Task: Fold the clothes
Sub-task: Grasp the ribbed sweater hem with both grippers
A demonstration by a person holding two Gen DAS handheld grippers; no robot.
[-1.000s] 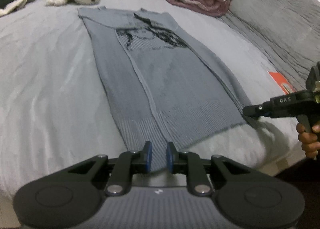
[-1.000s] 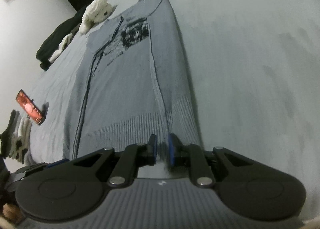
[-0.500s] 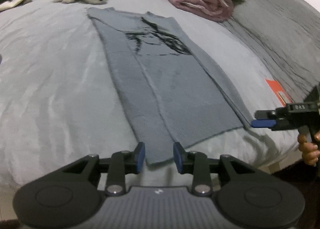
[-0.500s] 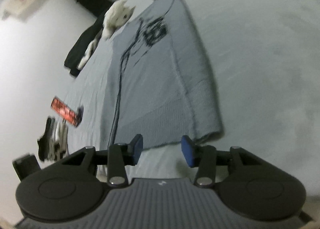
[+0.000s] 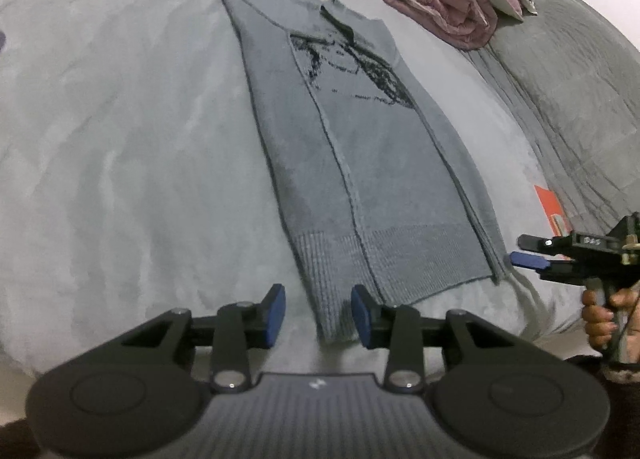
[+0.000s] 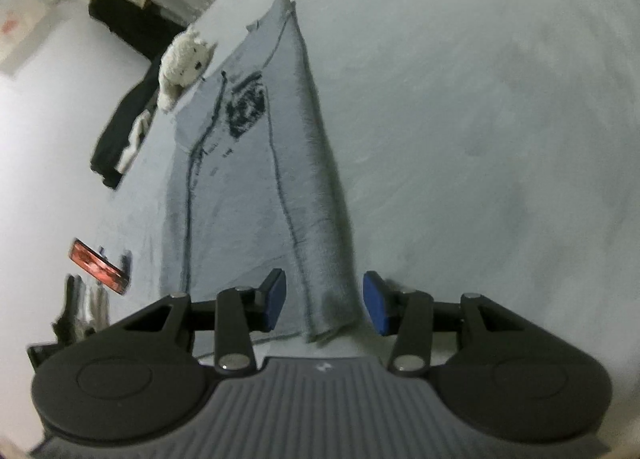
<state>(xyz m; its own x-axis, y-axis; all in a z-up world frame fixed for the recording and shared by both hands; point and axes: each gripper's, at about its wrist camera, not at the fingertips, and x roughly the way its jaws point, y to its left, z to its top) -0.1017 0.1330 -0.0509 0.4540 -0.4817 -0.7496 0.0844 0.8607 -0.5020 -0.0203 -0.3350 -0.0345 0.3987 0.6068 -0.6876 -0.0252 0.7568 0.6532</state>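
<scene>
The grey sweater lies flat on the big pale bed, folded into one long strip with its sides tucked in and a black drawing near the neck. A second ago both tools were pinching the bottom hem, one at each corner. Now they have let go. The left gripper has its blue pads apart and its jaws are opening a little more; the near left corner of the hem lies just in front of the gap, but the pads do not press on it. The right gripper sits just beside the other bottom corner, held by a hand, and it holds nothing too. In its own view the right gripper is about half open, with the hem corner lying loose on the bed between the pads. Both tools have also pulled back a bit toward the edge of the bed. I think this means the hem has been laid down and smoothed, so this part of the fold is done. The sweater is still long, so it likely needs folding end to end next. A white soft toy, a rolled pink blanket and a red box lie well away from the sweater
</scene>
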